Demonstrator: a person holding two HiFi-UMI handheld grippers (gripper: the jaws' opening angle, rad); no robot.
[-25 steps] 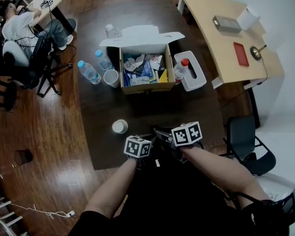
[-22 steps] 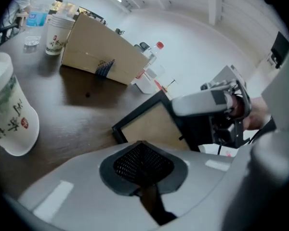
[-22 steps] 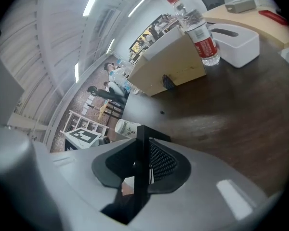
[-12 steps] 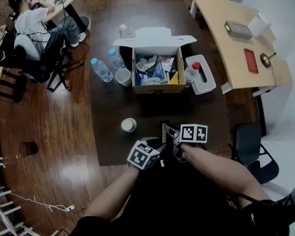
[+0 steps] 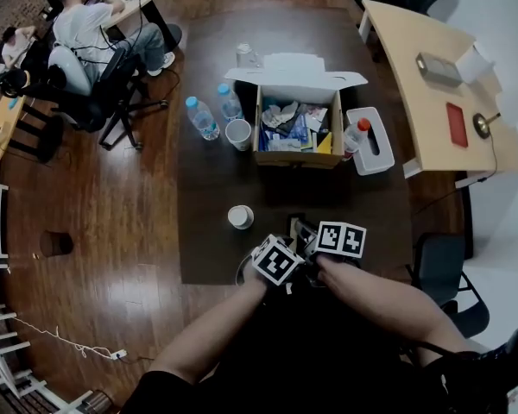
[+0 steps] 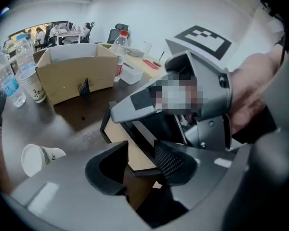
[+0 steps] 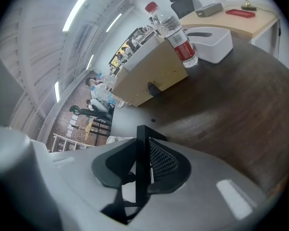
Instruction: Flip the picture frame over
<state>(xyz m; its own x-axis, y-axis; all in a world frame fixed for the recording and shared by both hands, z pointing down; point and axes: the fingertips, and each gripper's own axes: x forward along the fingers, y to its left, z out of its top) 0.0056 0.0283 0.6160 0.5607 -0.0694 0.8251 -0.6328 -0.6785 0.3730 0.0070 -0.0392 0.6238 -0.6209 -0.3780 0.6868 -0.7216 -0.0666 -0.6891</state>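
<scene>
Brown wood floor goes all round a dark table [image 5: 216,188]. On the far side of the table stands a box [image 5: 298,158] full of things, with its flaps open. Two bottles [image 5: 201,117] and a cup [image 5: 238,134] stand just left of the box. A white bin [image 5: 375,153] sits on the right of the box. A red-capped bottle [image 5: 356,136] stands close by the bin and the box. A lone cup [image 5: 240,216] sits nearer the person who holds the grippers. Another person [image 5: 86,28] sits at a desk far off to the left.

The frame [image 6: 116,134] is at the near edge of the table, between the two grippers. It is tilted, and its light brown back shows inside a black rim. The right gripper [image 7: 142,160] pinches the thin black rim tight between its pads. The left gripper [image 6: 140,153] has just been opening its jaws. They stand apart now, with a corner of the frame between them, and the pads do not squeeze it.
</scene>
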